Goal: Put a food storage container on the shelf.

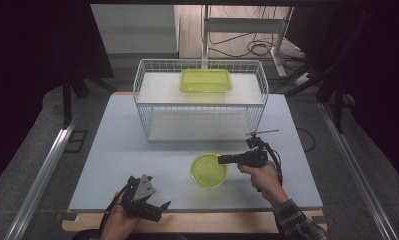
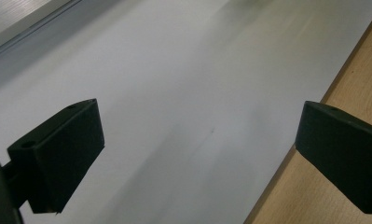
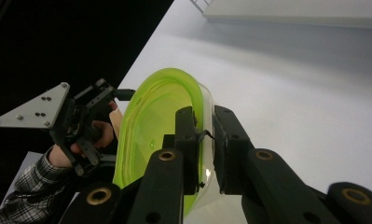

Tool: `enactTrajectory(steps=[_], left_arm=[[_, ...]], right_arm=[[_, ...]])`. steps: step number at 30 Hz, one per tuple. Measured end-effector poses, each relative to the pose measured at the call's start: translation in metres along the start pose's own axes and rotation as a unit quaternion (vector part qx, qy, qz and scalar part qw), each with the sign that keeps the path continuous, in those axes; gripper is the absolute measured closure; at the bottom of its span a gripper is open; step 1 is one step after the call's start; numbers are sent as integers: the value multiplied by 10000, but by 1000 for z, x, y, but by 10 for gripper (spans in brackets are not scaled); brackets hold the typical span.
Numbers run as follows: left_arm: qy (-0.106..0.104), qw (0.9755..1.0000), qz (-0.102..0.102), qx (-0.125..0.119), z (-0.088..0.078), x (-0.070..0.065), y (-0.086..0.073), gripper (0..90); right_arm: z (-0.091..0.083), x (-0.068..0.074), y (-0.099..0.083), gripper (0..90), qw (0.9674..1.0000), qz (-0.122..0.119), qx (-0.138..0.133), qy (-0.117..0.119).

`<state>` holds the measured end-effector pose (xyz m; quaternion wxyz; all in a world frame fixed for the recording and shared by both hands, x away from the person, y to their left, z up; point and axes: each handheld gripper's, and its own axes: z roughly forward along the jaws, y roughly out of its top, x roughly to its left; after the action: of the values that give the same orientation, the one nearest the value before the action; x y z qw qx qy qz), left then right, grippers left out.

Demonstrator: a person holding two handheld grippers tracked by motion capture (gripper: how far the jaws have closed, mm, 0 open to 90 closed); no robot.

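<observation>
A round lime-green bowl [image 1: 207,170] sits on the grey tabletop in front of the wire rack. My right gripper [image 1: 222,159] is shut on the bowl's right rim, one jaw inside the wall and one outside; the right gripper view shows the bowl [image 3: 158,123] pinched between the black jaws at my right gripper [image 3: 205,135]. My left gripper [image 1: 157,208] rests near the table's front left edge, open, with nothing between its jaws; in the left gripper view my left gripper [image 2: 197,140] has its jaws wide apart over bare tabletop.
A white wire rack [image 1: 200,97] stands at the back centre of the table [image 1: 117,150], with a rectangular green container [image 1: 206,80] on its top shelf. A wooden strip [image 2: 314,196] runs along the table's front edge. Dark curtains surround the area.
</observation>
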<state>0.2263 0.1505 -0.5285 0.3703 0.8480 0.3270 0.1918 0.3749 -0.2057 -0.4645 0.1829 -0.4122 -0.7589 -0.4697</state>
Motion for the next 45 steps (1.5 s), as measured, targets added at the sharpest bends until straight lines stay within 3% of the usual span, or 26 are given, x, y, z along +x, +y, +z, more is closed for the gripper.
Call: enactTrajectory(steps=[20, 34, 45], left_arm=[[-6, 10000, -22, -15, 0, 1, 0, 9], [-167, 9994, -276, -121, -3, 5, 0, 9], [-153, 9994, -267, -133, -3, 5, -1, 10]], right_arm=[[-18, 20, 24, 808, 9995, -130, -288, 87], [-33, 34, 49, 808, 9982, -225, -549, 112], [-48, 55, 76, 808, 9960, -382, -802, 89]])
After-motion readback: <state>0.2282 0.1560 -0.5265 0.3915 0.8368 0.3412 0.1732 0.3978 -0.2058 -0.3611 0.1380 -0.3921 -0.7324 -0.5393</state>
